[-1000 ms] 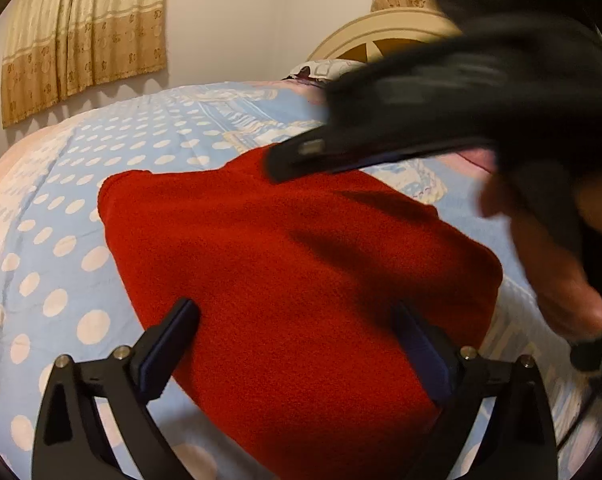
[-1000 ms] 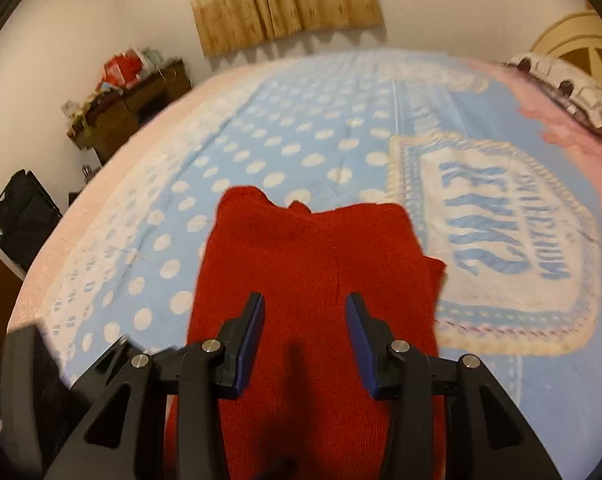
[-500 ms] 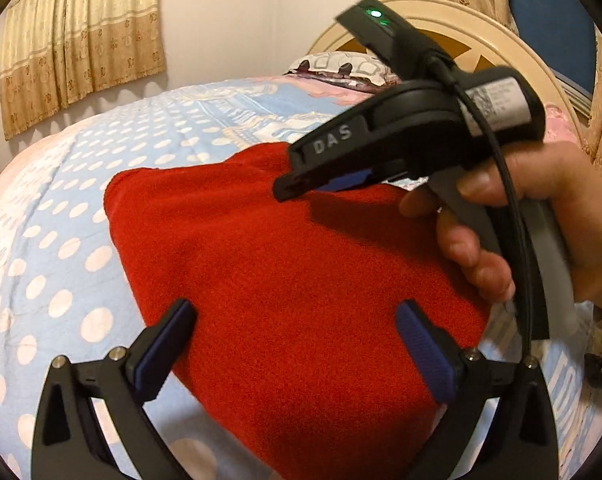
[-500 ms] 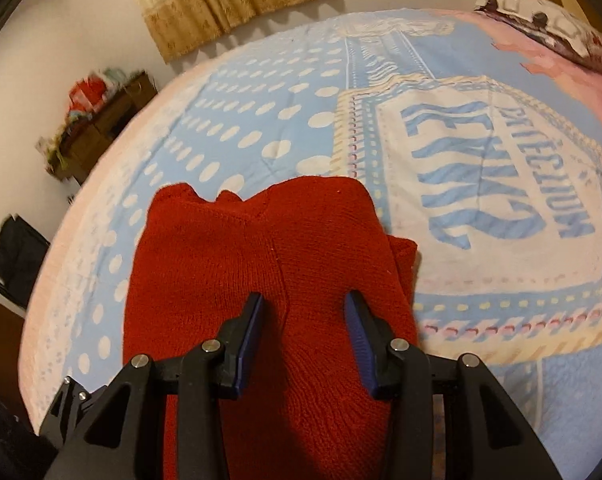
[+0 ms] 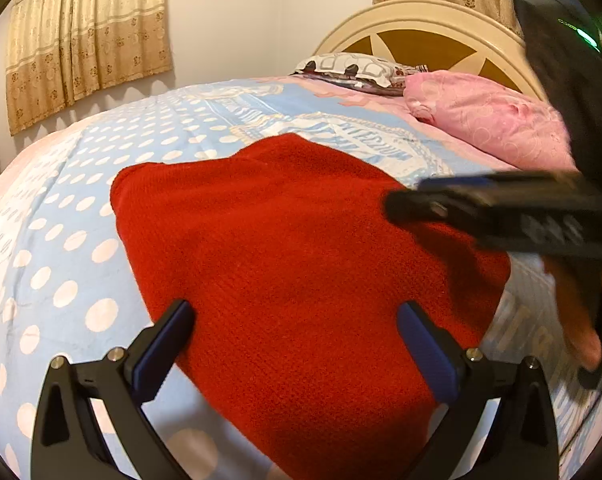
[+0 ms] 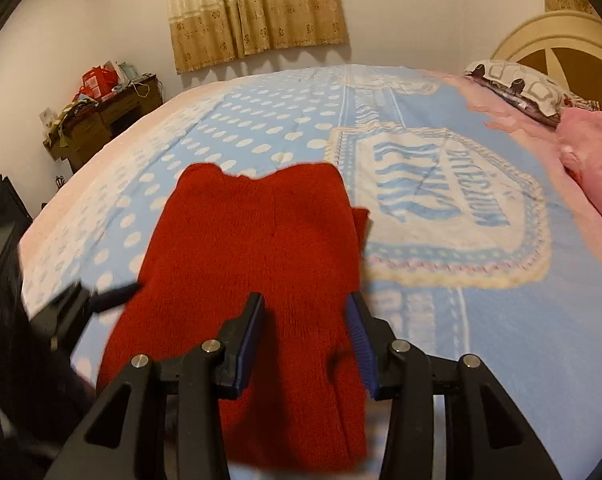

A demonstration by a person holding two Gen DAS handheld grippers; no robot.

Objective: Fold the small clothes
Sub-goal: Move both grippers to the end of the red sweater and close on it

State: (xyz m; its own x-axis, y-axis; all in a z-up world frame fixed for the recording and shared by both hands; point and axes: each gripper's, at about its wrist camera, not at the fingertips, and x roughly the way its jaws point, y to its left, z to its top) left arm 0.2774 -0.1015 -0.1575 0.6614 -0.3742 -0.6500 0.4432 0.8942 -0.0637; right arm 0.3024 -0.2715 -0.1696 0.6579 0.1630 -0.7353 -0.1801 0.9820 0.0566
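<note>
Since half a second ago your right tongs (image 6: 307, 340) have slid off toward the right edge of the left view, now blurred there over the sweater's corner; the bed's crest print sits further right in the right view. Your left tongs (image 5: 293, 344) barely shifted. Red sweater (image 5: 301, 256) lies folded flat on the dotted blue bedspread (image 5: 61, 240), same spot. Left tongs are spread wide above the sweater's near edge, pinching nothing. Right tongs are partly spread, angled down over the sweater, nothing between the pads. Your right hand (image 5: 577, 312) grips the handle, blurred.
</note>
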